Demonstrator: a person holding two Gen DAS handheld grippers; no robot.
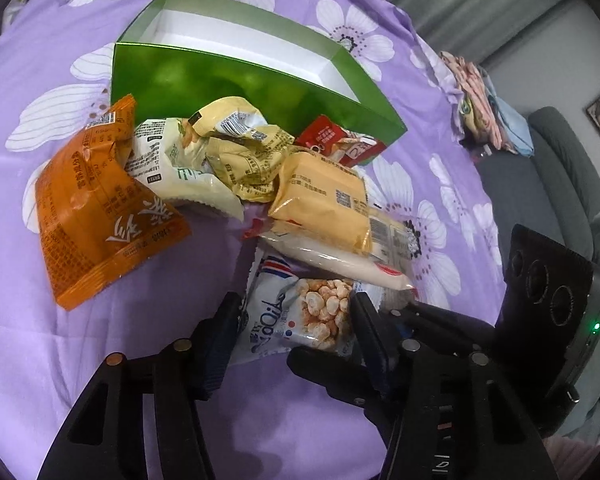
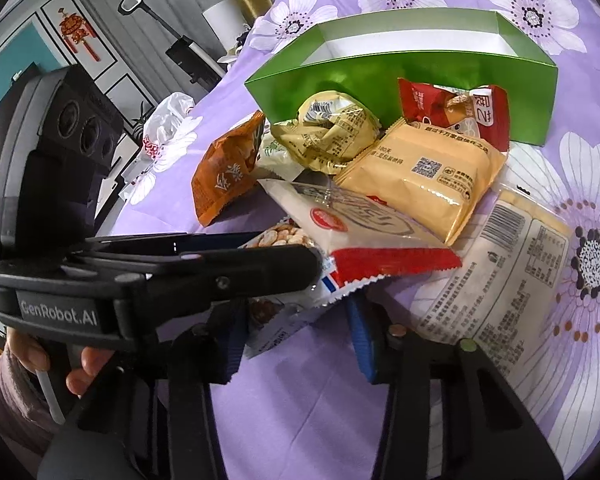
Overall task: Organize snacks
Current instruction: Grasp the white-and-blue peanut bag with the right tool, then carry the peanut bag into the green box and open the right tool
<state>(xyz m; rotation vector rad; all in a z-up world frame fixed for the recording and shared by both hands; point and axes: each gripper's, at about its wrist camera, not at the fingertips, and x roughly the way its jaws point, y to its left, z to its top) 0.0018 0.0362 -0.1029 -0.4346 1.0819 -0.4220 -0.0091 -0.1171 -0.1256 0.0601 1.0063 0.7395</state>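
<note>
A pile of snack packets lies on the purple flowered cloth in front of an open green box (image 1: 236,80) with a white inside, also in the right wrist view (image 2: 400,68). My left gripper (image 1: 296,332) is open, its fingers on either side of a white-blue packet of round puffs (image 1: 300,316). My right gripper (image 2: 300,340) is open around the same packet's near edge (image 2: 276,320). The left gripper crosses the right wrist view (image 2: 204,264). An orange packet (image 1: 100,216), a crumpled yellow one (image 1: 240,148), a tan one (image 1: 324,200) and a red one (image 1: 340,140) lie beyond.
A long white packet with a red end (image 2: 364,236) lies over the puffs packet. A flat printed packet (image 2: 512,272) lies at the right. A grey sofa (image 1: 560,184) and folded clothes (image 1: 484,108) are past the cloth's edge.
</note>
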